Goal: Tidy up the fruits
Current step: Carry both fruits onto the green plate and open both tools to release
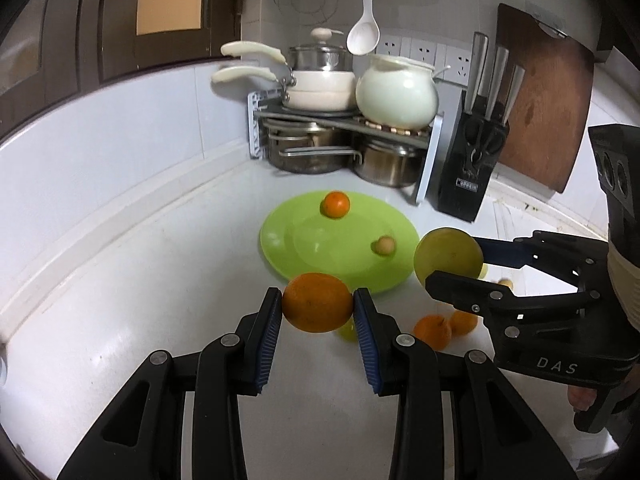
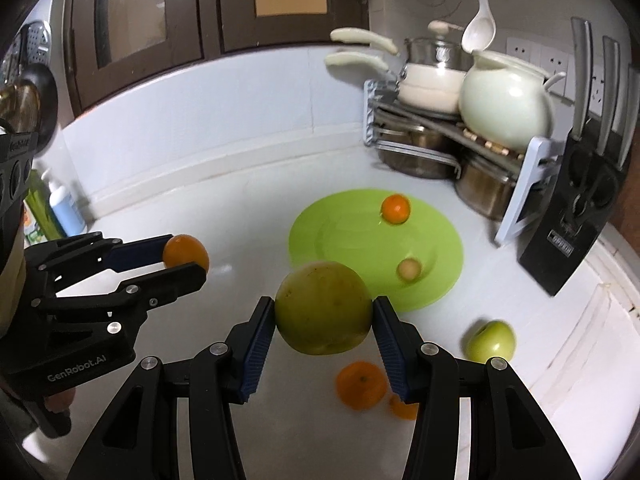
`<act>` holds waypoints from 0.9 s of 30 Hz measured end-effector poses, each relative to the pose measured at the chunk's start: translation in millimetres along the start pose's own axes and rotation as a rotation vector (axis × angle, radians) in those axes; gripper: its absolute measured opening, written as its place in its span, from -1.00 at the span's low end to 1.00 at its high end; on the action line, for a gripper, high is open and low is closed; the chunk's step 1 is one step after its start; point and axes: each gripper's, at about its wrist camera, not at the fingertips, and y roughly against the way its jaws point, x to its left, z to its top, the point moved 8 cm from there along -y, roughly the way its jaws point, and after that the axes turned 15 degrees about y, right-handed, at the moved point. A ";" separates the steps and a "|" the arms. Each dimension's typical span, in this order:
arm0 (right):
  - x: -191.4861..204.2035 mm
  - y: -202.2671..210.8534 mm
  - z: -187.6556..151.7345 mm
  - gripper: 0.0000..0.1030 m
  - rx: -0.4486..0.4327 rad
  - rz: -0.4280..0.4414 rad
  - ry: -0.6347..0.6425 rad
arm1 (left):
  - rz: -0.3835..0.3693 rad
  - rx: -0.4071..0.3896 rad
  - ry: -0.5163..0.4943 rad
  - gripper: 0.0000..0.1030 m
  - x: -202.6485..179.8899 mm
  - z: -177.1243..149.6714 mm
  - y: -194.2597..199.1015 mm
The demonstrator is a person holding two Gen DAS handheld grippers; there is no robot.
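Above a white kitchen counter point(image 1: 132, 288), the left hand-held gripper point(image 1: 317, 304) clamps an orange point(image 1: 317, 302) between its ribbed blue pads, the fruit lifted clear of the surface and short of the green plate point(image 1: 280, 240). To its right, the right hand-held gripper point(image 2: 324, 314) pinches a large yellow-green apple point(image 2: 324, 307) at its widest girth, also held in the air just before the plate's near rim.

The step in hand looks like carrying both fruits to the plate. Done well, each would travel level over the rim and be lowered until it touches the dish before the jaws part, since round fruit rolls. Landing spots should stay clear of the small tangerine point(image 1: 335, 204) at the far side and the pale, small round fruit point(image 1: 384, 246) near the right edge, whose kind is too blurred to name.

The plate is smooth, glossy and shallow with a broad flat rim. The orange's skin is dimpled and matte; the apple's is waxy, with faint brown marks. On the counter nearer the camera lie two more oranges point(image 2: 361, 385) and, furthest right, a smaller green apple point(image 2: 491, 340), all still to be gathered.
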 end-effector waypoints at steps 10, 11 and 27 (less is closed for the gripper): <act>-29.8 2.3 26.9 -0.02 -0.044 -0.032 0.012 | 0.029 -0.057 -0.012 -0.29 -9.3 32.1 -15.5; -33.1 0.6 29.0 -0.02 -0.044 -0.034 0.013 | 0.036 -0.058 -0.012 -0.29 -9.4 34.8 -18.2; -88.1 -51.7 43.5 -0.02 0.032 -0.029 -0.070 | 0.082 -0.054 -0.054 -0.29 -18.9 79.5 -70.7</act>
